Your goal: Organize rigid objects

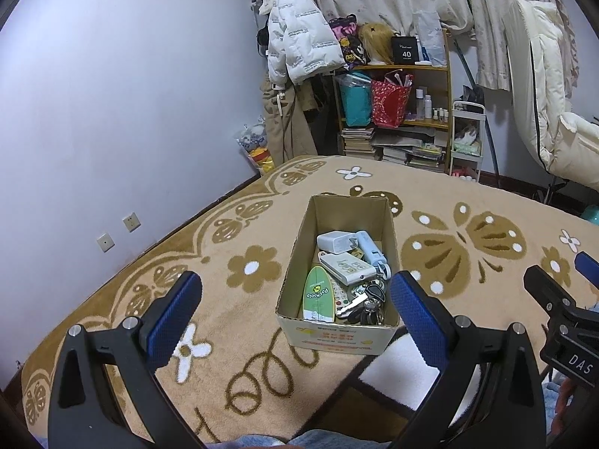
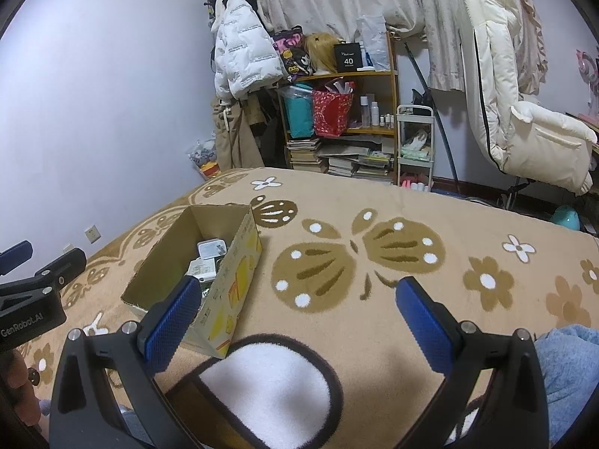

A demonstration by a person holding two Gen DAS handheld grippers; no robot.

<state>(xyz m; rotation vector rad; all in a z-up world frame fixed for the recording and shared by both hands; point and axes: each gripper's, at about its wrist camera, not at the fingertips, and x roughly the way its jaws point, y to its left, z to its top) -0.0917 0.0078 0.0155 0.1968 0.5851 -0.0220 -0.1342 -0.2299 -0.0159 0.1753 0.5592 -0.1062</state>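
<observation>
Only the left wrist view looks down into the cardboard box (image 1: 337, 262): charger (image 1: 335, 241), keys (image 1: 368, 305), green surfboard tag (image 1: 318, 295). Both tools, left tool (image 1: 295, 314) and right tool (image 2: 297, 316), are spread, empty.

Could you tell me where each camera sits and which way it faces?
Left wrist: on the left tongs, open, facing forward over the cardboard box on the bed blanket; the right tongs show at its right edge.
Right wrist: on the right tongs, open, facing forward, box to its left; the left tongs show at its left edge.
Shared: box, blanket, bookshelf.
</observation>
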